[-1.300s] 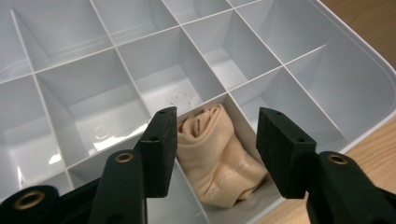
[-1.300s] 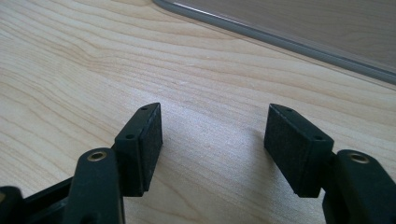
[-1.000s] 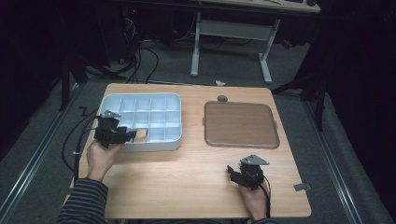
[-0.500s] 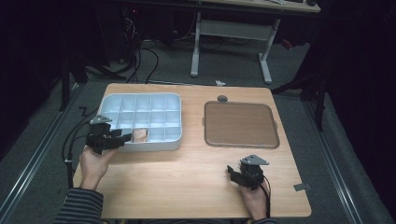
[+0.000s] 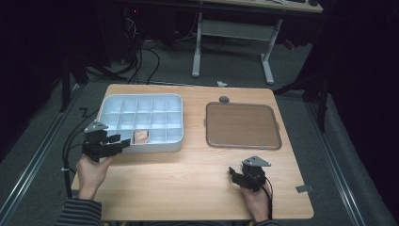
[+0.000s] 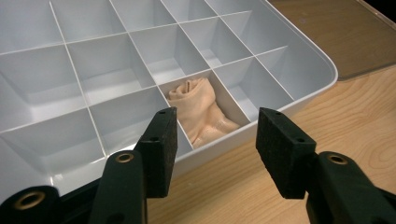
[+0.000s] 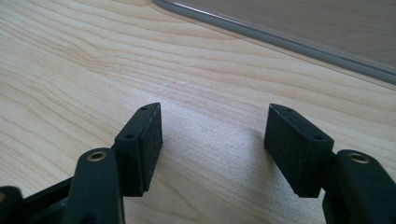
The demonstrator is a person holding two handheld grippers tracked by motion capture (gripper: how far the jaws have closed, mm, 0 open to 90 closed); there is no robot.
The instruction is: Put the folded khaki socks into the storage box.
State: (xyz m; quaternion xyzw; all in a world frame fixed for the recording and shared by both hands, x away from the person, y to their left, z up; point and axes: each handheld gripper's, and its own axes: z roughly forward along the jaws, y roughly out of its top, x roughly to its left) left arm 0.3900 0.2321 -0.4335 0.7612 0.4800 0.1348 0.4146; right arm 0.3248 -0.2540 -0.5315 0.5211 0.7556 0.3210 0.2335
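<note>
Partly walled in, the beige cloth shows only its bunched top.

Compartment tray: pale blue-white plastic. Rolled cloth inside it: peach-beige. Flat lid: translucent brown. Table: light wood grain. Left gripper and right gripper: black. Sleeve: grey-and-dark stripes.
</note>
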